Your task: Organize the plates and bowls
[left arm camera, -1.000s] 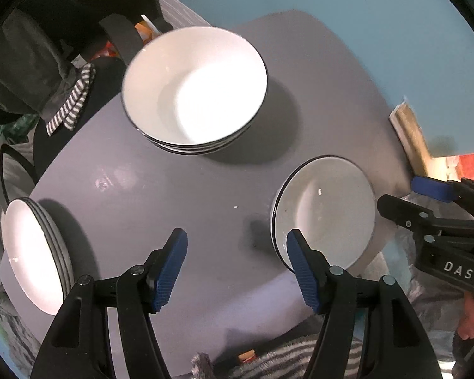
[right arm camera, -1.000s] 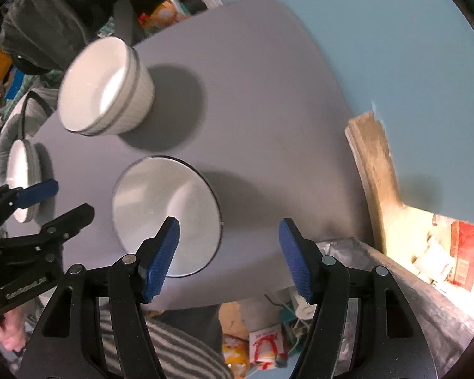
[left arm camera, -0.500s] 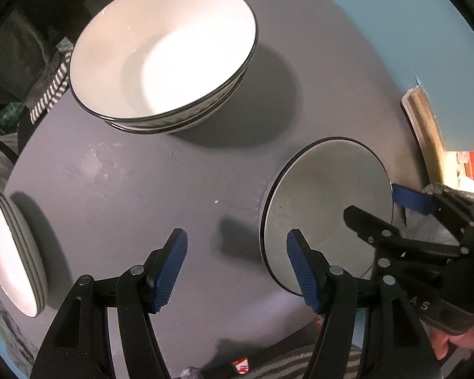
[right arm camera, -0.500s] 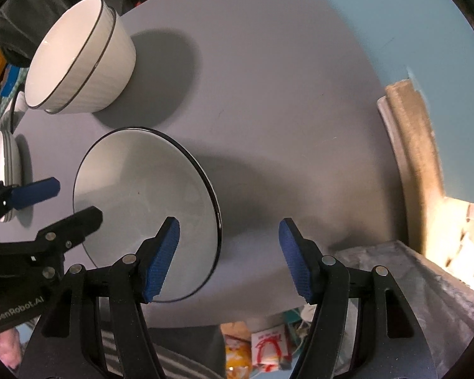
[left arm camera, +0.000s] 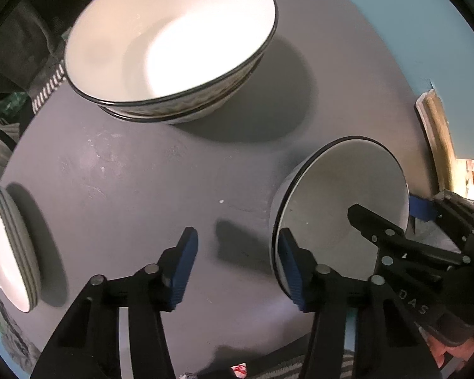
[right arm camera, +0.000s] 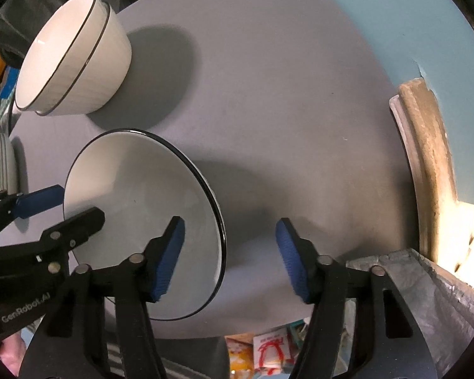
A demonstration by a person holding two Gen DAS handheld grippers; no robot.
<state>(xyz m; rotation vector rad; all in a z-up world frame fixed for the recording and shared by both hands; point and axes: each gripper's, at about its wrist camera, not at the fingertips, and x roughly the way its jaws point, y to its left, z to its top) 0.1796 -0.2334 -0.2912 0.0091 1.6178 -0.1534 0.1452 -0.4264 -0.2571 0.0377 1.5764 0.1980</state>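
At far left in the left wrist view a plate stack (left arm camera: 8, 249) is seen finished; upper centre, nested bowls (left arm camera: 170, 41). One loose bowl (left arm camera: 331, 195) remains at lower right, flanked by the left gripper (left arm camera: 237, 268) and right gripper (right arm camera: 229, 259), both spread wide, nothing held.

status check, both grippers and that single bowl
Left gripper open, right gripper open, both straddling the single bowl's rim. Bowl ungripped on table. Stacked bowls beyond, path unobstructed.

My right claw's (right arm camera: 230, 252) left blue pad covers part of the single black-rimmed white bowl (right arm camera: 132, 189); the white plate stack (left arm camera: 6, 246) runs off-frame.
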